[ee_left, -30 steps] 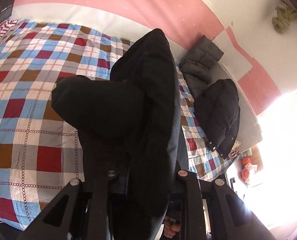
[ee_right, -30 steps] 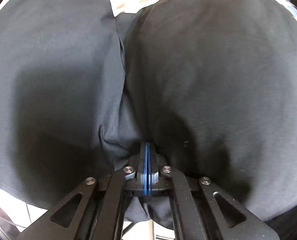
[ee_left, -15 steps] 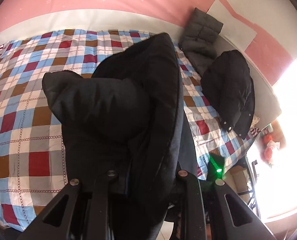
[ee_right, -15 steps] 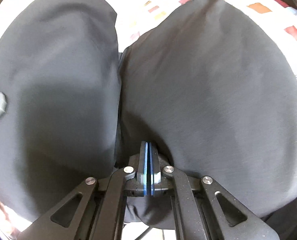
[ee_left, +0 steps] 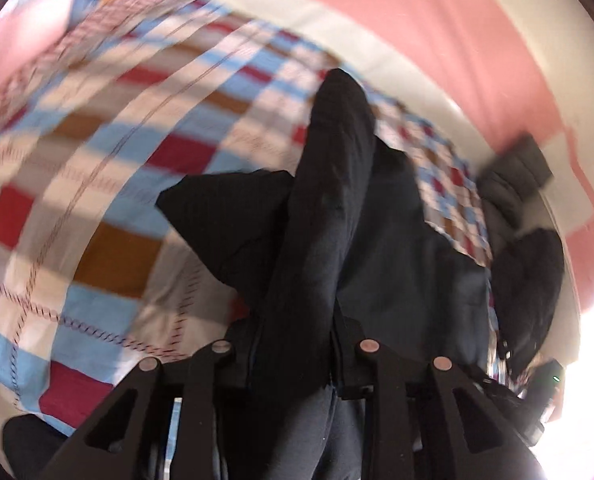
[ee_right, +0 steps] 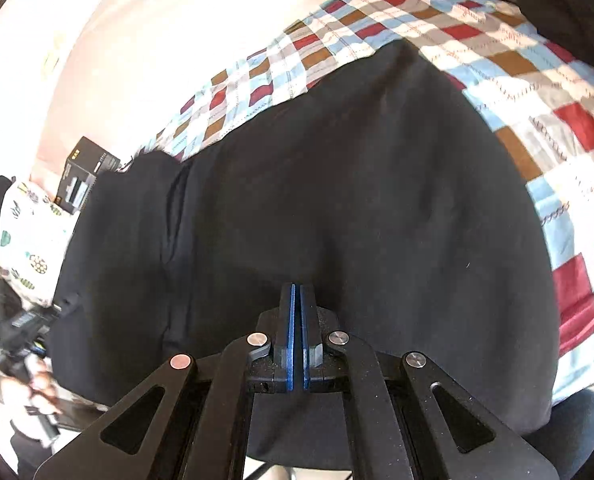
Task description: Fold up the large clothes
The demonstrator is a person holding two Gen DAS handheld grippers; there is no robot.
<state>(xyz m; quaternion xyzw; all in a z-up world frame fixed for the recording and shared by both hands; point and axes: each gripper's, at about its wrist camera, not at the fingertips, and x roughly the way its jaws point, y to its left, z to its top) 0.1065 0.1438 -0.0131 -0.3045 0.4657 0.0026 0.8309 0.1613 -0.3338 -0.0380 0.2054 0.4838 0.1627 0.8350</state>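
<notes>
In my left wrist view the picture is smeared with motion blur. At far left and across the middle lies a checked bedspread (ee_left: 109,208) in red, blue, brown and white squares. My left claw (ee_left: 293,364) sits at the bottom centre, and a thick fold of the black garment (ee_left: 329,200) rises straight up between its fingers, so it is pinching that cloth. A pointed flap of the same garment sticks out to the left of the fold, and a wider, greyer panel spreads to the right. Further right, near the far edge of the bed, a grey puffer jacket (ee_left: 513,184) lies beside a black jacket (ee_left: 533,276). A pink and white wall (ee_left: 437,20) curves behind the bed, and bright glare fills the lower right corner.

In my right wrist view, at far left, a hand grips a dark handle (ee_right: 29,360) low down, with a white pillow printed with small green shapes (ee_right: 29,240) above it and a black box (ee_right: 85,176) just beyond. The black garment (ee_right: 337,208) fills the centre, spread over the bed. My right claw (ee_right: 297,312) is at bottom centre, its blue-lined fingers pressed together with the garment's near edge bunched around them. To the right, the checked bedspread (ee_right: 557,120) shows again.
</notes>
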